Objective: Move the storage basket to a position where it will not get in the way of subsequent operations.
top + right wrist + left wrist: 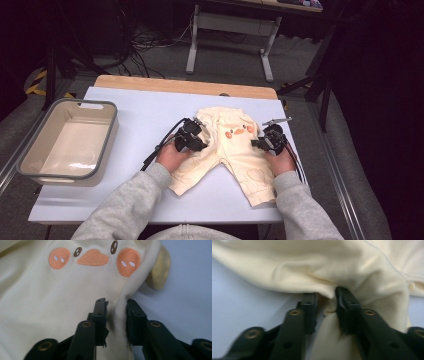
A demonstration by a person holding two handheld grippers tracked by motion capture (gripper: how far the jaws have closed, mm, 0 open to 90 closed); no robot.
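Presently: cream baby trousers flat mid-bench. My left hand-held gripper pinches their nine-o'clock edge; my right hand-held gripper pinches their three-o'clock edge. Grey tub at nine o'clock.

I note grey sweatshirt sleeves with ribbed cuffs on both arms, each black claw, left claw and right claw, showing brass-coloured screws, black cable trailing behind.
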